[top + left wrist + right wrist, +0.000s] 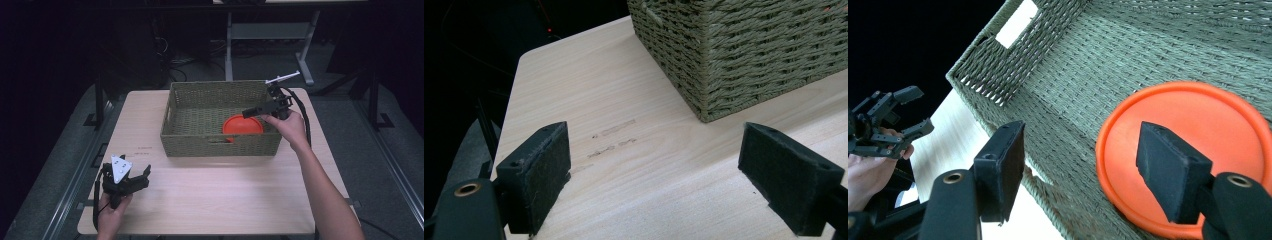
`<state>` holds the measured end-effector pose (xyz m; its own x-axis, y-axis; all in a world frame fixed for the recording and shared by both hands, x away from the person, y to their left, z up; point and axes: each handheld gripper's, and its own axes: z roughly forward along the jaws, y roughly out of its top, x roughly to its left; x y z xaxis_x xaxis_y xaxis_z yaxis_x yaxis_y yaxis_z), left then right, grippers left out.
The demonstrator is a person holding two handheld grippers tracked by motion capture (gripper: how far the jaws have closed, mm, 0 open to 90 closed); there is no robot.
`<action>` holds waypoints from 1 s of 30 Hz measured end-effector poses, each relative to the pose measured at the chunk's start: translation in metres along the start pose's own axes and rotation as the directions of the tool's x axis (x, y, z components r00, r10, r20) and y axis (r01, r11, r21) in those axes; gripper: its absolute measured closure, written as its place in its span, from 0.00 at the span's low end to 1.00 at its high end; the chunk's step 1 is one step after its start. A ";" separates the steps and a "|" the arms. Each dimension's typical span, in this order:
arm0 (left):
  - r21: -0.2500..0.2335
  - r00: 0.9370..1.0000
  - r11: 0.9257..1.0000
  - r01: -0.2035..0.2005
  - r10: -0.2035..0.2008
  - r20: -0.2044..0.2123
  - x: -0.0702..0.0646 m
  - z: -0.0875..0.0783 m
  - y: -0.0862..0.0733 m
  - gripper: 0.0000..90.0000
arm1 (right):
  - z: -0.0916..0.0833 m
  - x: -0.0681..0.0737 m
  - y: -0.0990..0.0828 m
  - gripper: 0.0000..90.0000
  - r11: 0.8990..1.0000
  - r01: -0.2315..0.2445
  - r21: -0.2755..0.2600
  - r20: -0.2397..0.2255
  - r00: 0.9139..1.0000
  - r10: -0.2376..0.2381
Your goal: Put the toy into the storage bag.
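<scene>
Right hand-held gripper (pixel 248 112) above basket-enclosed disc (pixel 243 125)

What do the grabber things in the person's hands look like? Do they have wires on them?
Both are black, with two flat, blocky jaws faced in dark felt-like pads. The left gripper carries a pale grey three-cornered plate on top. The right gripper has a thin whitish rod sticking up from it, and yes, a thick black cable trails from it. The person's forearms are bare, no sleeves showing.

My left gripper (pixel 141 176) rests near the table's front left corner, jaws wide apart. My right gripper (pixel 251 112) reaches forward with jaws parted.
</scene>
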<state>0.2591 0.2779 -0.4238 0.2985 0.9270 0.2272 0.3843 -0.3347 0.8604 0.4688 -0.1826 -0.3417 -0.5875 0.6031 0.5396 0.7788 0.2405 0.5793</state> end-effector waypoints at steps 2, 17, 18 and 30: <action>0.007 1.000 1.000 -0.004 0.004 0.001 0.000 0.000 0.000 0.14 | -0.001 0.000 -0.003 0.38 1.000 0.002 -0.002 -0.007 1.000 -0.002; 0.005 1.000 1.000 -0.009 0.009 0.002 -0.001 0.000 0.000 0.14 | -0.015 0.005 -0.024 0.34 1.000 0.020 -0.006 -0.029 0.999 -0.021; 0.004 1.000 1.000 -0.009 0.009 0.002 -0.001 0.000 0.000 0.14 | -0.016 0.006 -0.026 0.34 1.000 0.021 -0.010 -0.030 0.999 -0.021; 0.005 1.000 1.000 -0.009 0.009 0.002 -0.001 0.000 0.000 0.14 | -0.031 0.009 -0.043 0.32 0.999 0.028 -0.027 -0.046 0.999 -0.029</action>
<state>0.2587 0.2768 -0.4240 0.3034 0.9235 0.2346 0.3855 -0.3442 0.8561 0.4235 -0.2106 -0.3427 -0.6194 0.5605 0.5497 0.7558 0.2365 0.6106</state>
